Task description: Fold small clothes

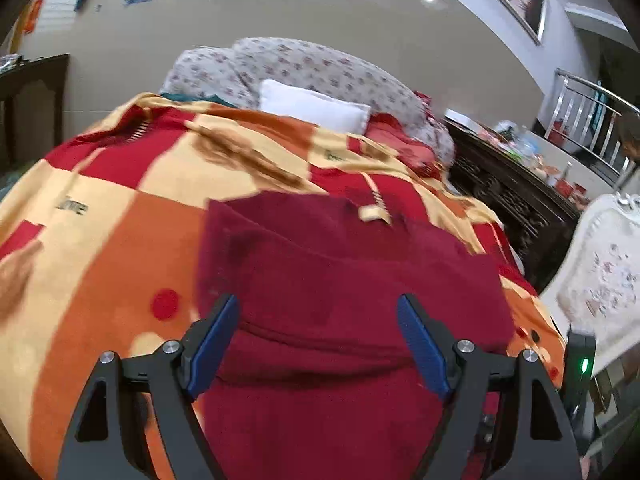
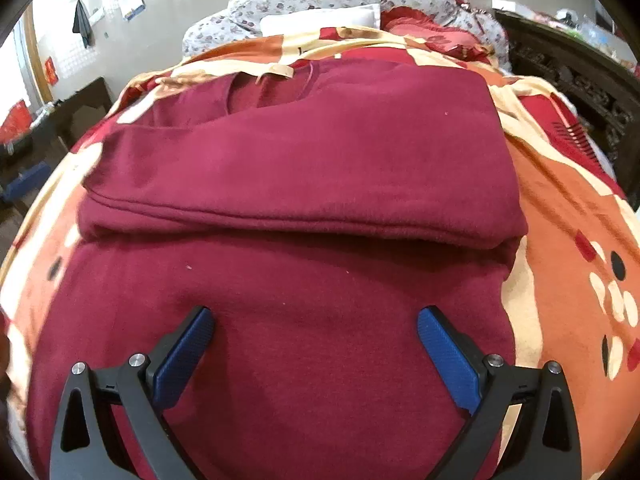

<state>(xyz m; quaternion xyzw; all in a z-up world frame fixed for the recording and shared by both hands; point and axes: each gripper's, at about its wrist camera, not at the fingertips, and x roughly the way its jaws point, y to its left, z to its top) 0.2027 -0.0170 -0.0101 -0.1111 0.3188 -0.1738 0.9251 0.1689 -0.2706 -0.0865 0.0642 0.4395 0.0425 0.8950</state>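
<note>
A dark red sweatshirt (image 2: pixel 304 152) lies on the bed, its far part folded over so a hemmed edge (image 2: pixel 280 216) runs across the middle; it also shows in the left wrist view (image 1: pixel 344 272). My left gripper (image 1: pixel 318 308) is open and empty, hovering over the near part of the garment. My right gripper (image 2: pixel 316 316) is open and empty, its blue pads (image 2: pixel 448 356) spread above the near single layer. Neither gripper holds cloth.
The bed carries an orange, red and cream patterned blanket (image 1: pixel 120 216). A white pillow (image 1: pixel 312 106) and floral bedding (image 1: pixel 304 64) lie at the head. A dark carved cabinet (image 1: pixel 508 192) and a white chair (image 1: pixel 600 276) stand to the right; a dark table (image 2: pixel 80 108) is left.
</note>
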